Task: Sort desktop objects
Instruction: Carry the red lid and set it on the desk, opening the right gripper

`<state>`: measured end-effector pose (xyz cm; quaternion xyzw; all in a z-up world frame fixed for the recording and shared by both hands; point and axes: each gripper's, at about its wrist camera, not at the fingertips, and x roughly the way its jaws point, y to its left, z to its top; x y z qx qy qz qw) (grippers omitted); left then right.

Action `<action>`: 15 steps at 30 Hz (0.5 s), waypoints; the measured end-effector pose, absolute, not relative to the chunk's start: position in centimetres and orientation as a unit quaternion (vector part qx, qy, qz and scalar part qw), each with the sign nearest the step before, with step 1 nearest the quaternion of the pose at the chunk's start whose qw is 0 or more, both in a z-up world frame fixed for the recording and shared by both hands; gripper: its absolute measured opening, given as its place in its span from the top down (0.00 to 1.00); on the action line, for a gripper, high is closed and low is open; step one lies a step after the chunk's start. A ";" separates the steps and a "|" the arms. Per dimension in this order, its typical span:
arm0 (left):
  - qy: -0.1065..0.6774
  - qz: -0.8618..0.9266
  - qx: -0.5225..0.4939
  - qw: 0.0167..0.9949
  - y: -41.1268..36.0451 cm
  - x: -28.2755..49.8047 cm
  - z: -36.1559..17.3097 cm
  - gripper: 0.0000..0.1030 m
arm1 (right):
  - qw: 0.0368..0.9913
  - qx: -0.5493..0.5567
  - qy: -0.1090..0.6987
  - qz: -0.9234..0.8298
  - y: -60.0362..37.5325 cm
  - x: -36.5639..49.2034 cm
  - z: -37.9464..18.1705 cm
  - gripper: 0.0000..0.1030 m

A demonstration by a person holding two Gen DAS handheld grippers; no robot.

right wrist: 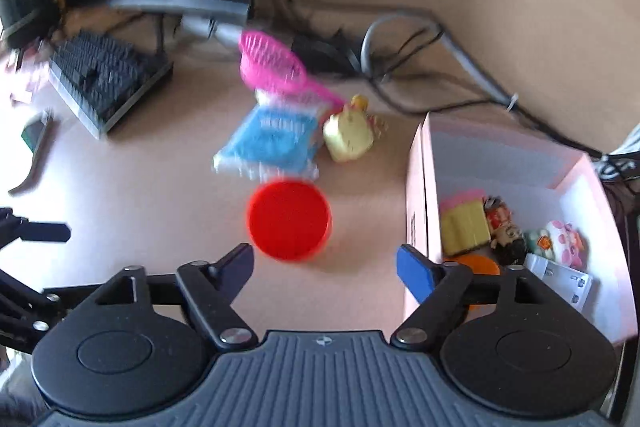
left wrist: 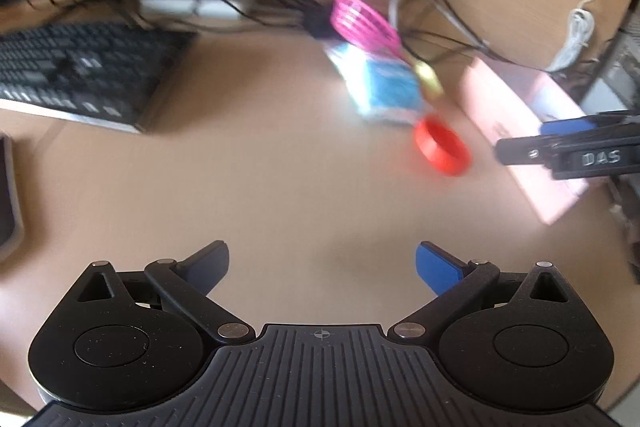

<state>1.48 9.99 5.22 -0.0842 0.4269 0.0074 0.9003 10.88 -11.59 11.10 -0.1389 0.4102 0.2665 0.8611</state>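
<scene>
Right gripper (right wrist: pixel 325 267): fingers apart, empty, near red lid (right wrist: pixel 289 219). Straddle rim squarely, clamp, lift into pink box (right wrist: pixel 416 211). Left gripper (left wrist: pixel 322 265): fingers apart, empty.

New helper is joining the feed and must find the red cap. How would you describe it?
Start at the pink box on the desk's right side. Left of it lies a small cluster of loose things; the red cap is its nearest member, just below the blue packet. It alone is round, flat and plain red.
</scene>
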 end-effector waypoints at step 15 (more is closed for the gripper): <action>0.428 0.075 -0.125 0.892 13.3 -1.5 4.8 0.00 | 0.887 -0.069 0.380 0.253 -12.0 8.8 11.1 0.06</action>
